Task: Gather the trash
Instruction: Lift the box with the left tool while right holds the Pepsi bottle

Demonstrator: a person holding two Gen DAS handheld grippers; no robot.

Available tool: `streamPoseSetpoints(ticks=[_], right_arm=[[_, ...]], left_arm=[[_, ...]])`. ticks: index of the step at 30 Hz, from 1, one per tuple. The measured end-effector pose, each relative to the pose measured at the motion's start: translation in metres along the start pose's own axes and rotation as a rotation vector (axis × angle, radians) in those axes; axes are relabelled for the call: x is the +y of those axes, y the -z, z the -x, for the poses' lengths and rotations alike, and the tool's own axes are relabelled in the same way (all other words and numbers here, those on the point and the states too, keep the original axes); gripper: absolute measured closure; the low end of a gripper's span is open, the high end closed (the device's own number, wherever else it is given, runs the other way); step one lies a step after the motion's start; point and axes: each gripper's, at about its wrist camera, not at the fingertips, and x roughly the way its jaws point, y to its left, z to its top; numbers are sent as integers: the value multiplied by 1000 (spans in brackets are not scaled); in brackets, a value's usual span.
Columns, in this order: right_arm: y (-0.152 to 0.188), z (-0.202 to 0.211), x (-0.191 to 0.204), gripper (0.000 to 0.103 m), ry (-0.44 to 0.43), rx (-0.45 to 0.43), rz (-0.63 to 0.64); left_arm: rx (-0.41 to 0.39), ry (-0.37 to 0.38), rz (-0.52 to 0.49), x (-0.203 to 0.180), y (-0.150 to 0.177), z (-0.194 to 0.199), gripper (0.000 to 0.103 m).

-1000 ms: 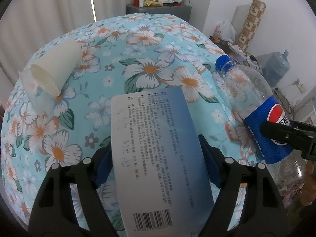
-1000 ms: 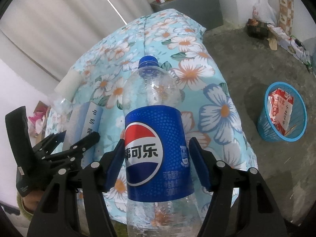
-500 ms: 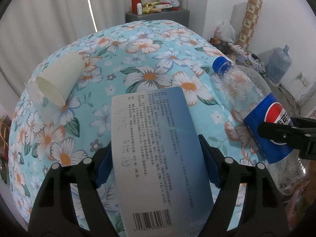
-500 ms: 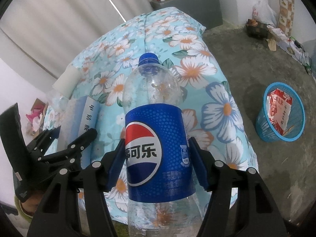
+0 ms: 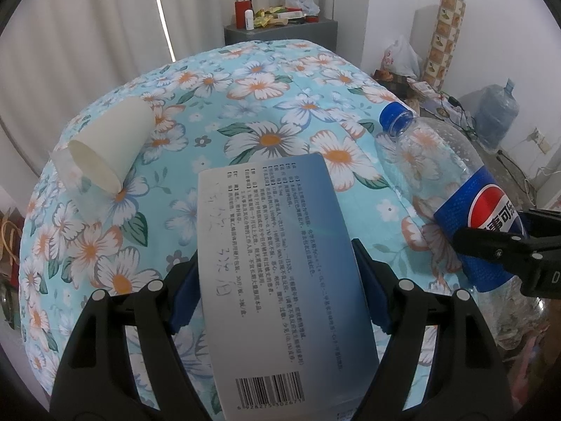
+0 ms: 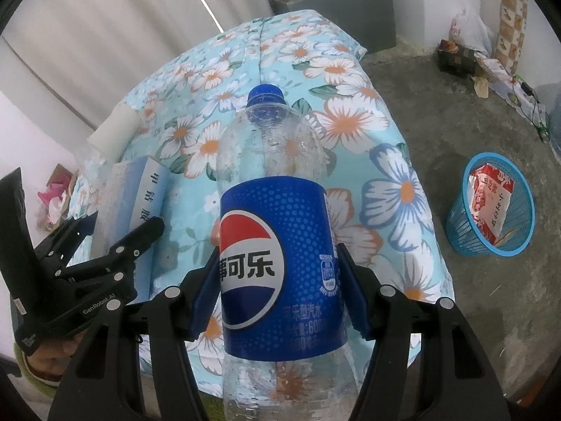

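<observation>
1. Since 1 second ago, both views have tilted slightly: the far cabinet (image 5: 280,33) sits lower in the left view, and more of the curtain (image 5: 87,35) shows above the bed; box and bottle keep their place between the pads.
2. The left gripper (image 5: 271,294) pinches a flat white-and-blue box (image 5: 280,273), barcode end nearest the camera, the blue pads (image 5: 184,294) pressed on its 2 long edges.
3. The right gripper (image 6: 278,287) clamps an empty bottle (image 6: 277,245) by its blue label, cap pointing to 12 o'clock; its pads (image 6: 205,298) touch the label on both sides.
4. In the left view the bottle (image 5: 455,189) appears at 3 o'clock, held over the bed's edge.
5. A paper cup (image 5: 110,147) lies on its side on the floral bedspread (image 5: 266,105) at 10 o'clock of the box, mouth toward the camera, well apart from both grippers.
6. A blue basket (image 6: 491,207) stands on the concrete floor at 3 o'clock of the bottle in the right view, a red-and-white wrapper (image 6: 489,196) inside it.
7. A hand (image 6: 49,358) shows under the left gripper at the right view's 8 o'clock.
</observation>
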Motion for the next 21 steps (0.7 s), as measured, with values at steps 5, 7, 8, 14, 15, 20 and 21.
streamPoseSetpoints(ticks=[5,7,8,14,15,20,21], right_arm=[[0,2,-3,43,-13,-8,-16],[1,3,-4,44,-18,-12,-22],[1,3,-5,44,-20,-14,-25],[-1,9,-7,44,-69,-31,-57],[-1,9,-7,44,-72,-34,-59],[0,14,-10,44,-103,-54,-88],[0,16,-12,44,-113,-58,-96]], left_arm=[[-5,-2,1,1,0,1,30],[-11,-4,-2,1,-1,3,30],[-15,-4,-3,1,-1,3,30],[-42,21,6,4,-3,12,31],[-48,24,7,4,-3,13,31],[-66,48,7,5,-8,19,31],[-68,50,5,5,-9,21,31]])
